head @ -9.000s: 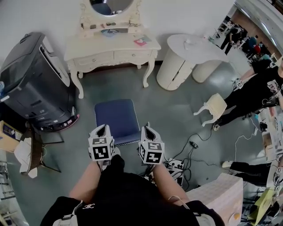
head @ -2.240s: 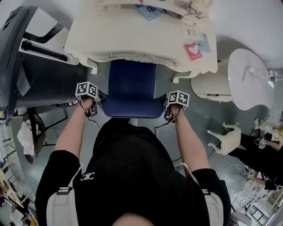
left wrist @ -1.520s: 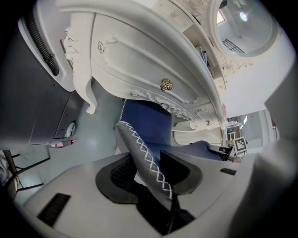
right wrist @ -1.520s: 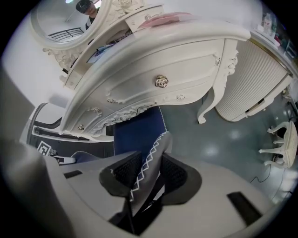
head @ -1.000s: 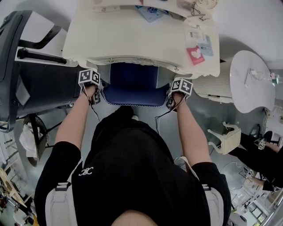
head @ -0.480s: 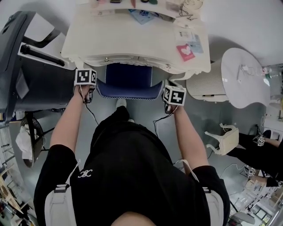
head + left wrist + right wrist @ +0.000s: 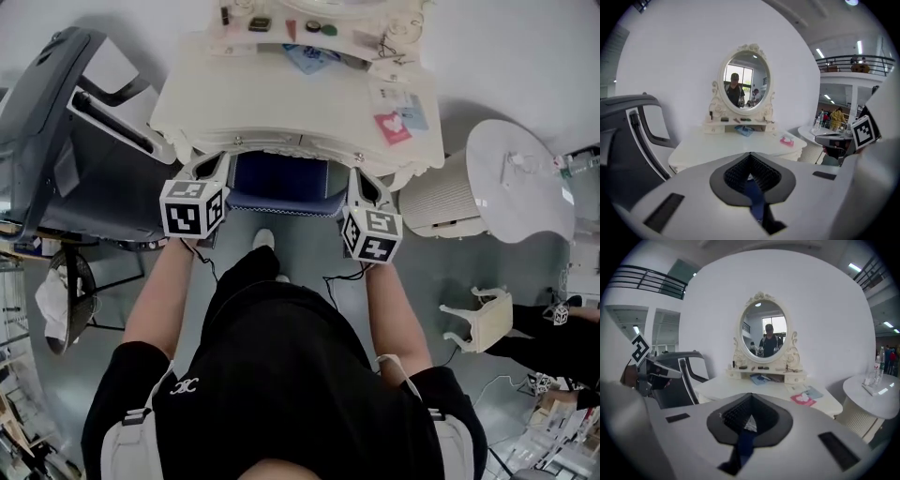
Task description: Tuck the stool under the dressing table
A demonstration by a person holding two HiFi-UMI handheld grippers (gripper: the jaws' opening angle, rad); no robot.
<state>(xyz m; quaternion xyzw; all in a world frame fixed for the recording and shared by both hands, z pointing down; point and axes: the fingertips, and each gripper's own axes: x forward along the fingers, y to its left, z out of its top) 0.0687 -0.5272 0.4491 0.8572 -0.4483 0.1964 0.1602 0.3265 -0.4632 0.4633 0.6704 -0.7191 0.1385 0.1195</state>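
The blue-cushioned stool (image 7: 279, 182) stands tucked under the cream dressing table (image 7: 281, 103); only its front strip shows below the table's front edge. My left gripper (image 7: 214, 162) hovers in front of the table's left front corner, above the stool's left side and apart from it. My right gripper (image 7: 360, 179) hovers the same way at the right. Both are shut with nothing held. In the left gripper view the left gripper (image 7: 750, 155) points at the table top (image 7: 740, 146) and oval mirror (image 7: 743, 84). The right gripper (image 7: 749, 398) faces the same mirror (image 7: 764, 333).
A dark grey massage chair (image 7: 66, 122) stands close on the left of the table. A round white side table (image 7: 514, 178) stands on the right, a small cream stool (image 7: 478, 319) behind it. Cables lie on the floor by my feet. Small items and a pink card (image 7: 394, 125) lie on the table top.
Both grippers have let go of the stool's sides, shut, and risen to the height of the table's front edge. The stool stays under the table.
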